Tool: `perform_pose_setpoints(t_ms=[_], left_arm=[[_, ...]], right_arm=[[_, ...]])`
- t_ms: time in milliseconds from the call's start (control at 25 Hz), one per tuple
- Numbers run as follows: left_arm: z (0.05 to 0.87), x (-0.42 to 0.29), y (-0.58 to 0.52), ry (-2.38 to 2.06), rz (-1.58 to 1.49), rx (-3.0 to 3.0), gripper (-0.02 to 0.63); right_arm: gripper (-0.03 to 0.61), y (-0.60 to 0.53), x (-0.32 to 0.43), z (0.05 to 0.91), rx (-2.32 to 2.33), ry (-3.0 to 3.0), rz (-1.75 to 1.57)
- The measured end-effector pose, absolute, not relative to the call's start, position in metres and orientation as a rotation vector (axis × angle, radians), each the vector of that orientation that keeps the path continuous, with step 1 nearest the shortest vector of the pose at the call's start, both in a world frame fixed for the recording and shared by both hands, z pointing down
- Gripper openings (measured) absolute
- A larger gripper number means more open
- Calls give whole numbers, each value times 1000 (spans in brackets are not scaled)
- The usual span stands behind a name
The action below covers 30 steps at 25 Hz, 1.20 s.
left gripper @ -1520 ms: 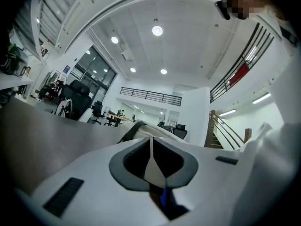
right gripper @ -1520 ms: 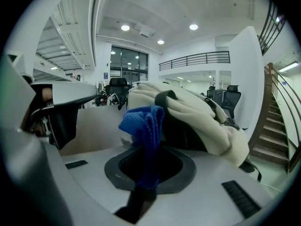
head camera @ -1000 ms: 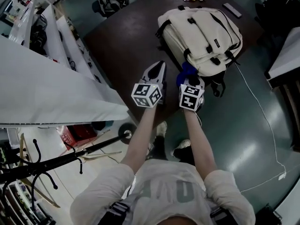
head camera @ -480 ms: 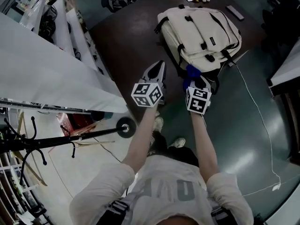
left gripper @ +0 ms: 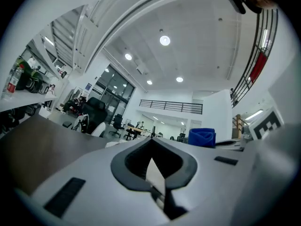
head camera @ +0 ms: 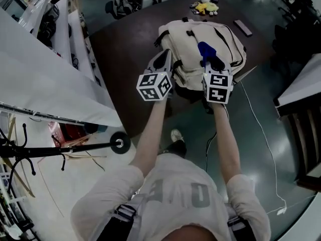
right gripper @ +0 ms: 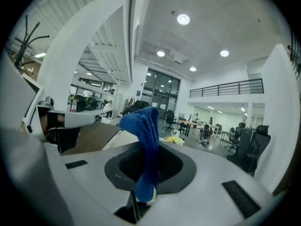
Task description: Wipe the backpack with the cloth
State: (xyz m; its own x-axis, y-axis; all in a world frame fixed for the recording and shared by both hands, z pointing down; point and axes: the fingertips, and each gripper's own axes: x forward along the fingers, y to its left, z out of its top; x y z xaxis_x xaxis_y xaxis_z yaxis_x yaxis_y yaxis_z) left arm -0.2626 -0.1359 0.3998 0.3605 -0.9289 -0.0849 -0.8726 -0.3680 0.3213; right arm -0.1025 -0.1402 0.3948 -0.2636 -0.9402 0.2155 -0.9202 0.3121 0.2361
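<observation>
A cream backpack (head camera: 193, 39) with black straps lies flat on a dark table (head camera: 125, 41). My right gripper (head camera: 212, 65) is over the backpack's right half, shut on a blue cloth (head camera: 204, 49) that sticks out ahead of the jaws. In the right gripper view the cloth (right gripper: 146, 126) stands up out of my right gripper (right gripper: 147, 166). My left gripper (head camera: 161, 62) hovers at the backpack's left edge. In its own view my left gripper (left gripper: 153, 160) is shut with nothing in it, and the cloth (left gripper: 202, 137) shows to the right.
A yellow toy (head camera: 206, 6) and a dark flat bar (head camera: 243, 27) lie on the table beyond the backpack. A white cable (head camera: 261, 129) runs across the green floor at right. White desks (head camera: 40, 84) and a black coat stand (head camera: 60, 148) are at left.
Both grippers have moved forward from the backpack's near edge to above it. The blue cloth, still held by the right gripper, is now over the backpack's top face.
</observation>
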Motion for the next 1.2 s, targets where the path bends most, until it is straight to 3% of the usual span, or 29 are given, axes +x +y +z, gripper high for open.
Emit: perform_pose_setpoints(t_ms=[400,920,1200], left_arm=[[400,-283,-194,-1786,-416,2303,5],[430,-335,-211,-2018,-340,2076,5],[445,-345,-199,-2055,-354,1979,5]], right_arm=[[41,-274,-153,352,1287,-2260,-445],[43,-371,-280,452,630,-2054,-752],[41,-362,-295,469,501,-1939,-909]])
